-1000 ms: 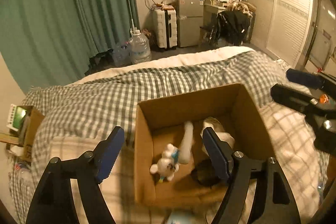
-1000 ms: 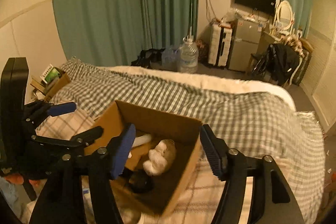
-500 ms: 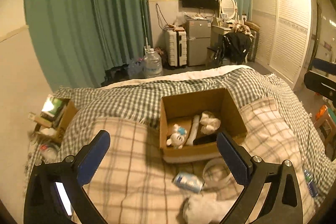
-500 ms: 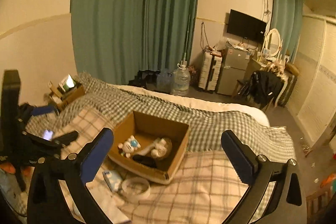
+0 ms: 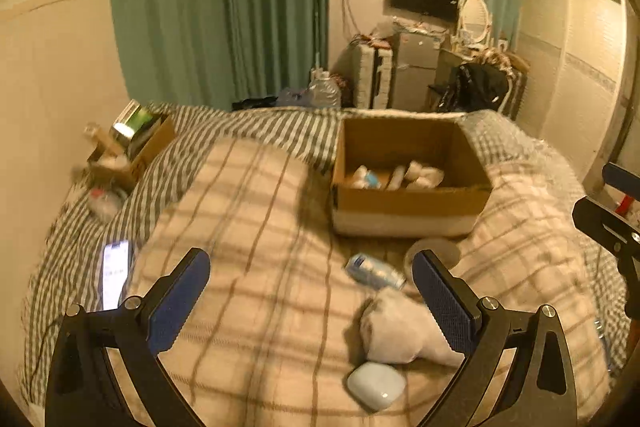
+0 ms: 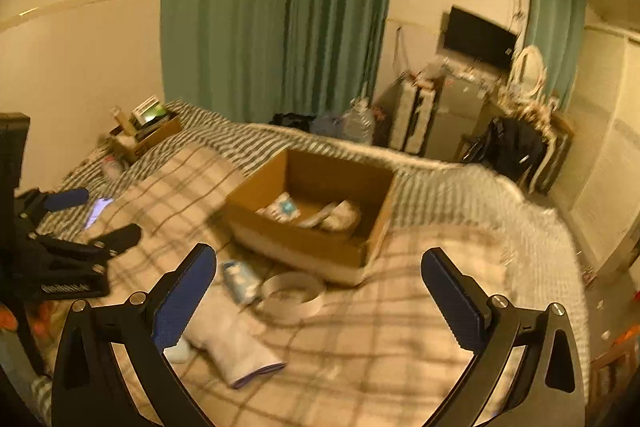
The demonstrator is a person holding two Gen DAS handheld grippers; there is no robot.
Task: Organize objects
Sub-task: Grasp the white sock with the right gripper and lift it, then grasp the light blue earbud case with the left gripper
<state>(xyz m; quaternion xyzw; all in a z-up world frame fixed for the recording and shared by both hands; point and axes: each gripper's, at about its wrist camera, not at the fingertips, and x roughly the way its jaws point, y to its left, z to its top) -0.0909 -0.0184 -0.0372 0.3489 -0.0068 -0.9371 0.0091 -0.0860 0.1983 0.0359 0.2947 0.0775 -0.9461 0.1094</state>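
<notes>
An open cardboard box [image 5: 408, 203] [image 6: 320, 247] sits on the checked bed and holds a small white plush toy [image 6: 282, 209] and other pale items. In front of it lie a small blue-white packet [image 5: 374, 271] [image 6: 240, 281], a roll of tape [image 6: 292, 297] [image 5: 434, 255], a rolled white sock [image 5: 400, 331] [image 6: 232, 343] and a white earbud case [image 5: 374, 385]. My left gripper [image 5: 312, 301] is open and empty, above the blanket just short of these items. My right gripper [image 6: 320, 301] is open and empty, over the tape roll.
A lit phone [image 5: 115, 273] lies at the bed's left side. A small box of clutter [image 5: 132, 147] stands by the left wall. Green curtains, water jugs [image 5: 324, 91], a suitcase and a fridge stand beyond the bed.
Both grippers have pulled back from over the box towards the near side of the bed and lowered. The loose items in front of the box have come into view.
</notes>
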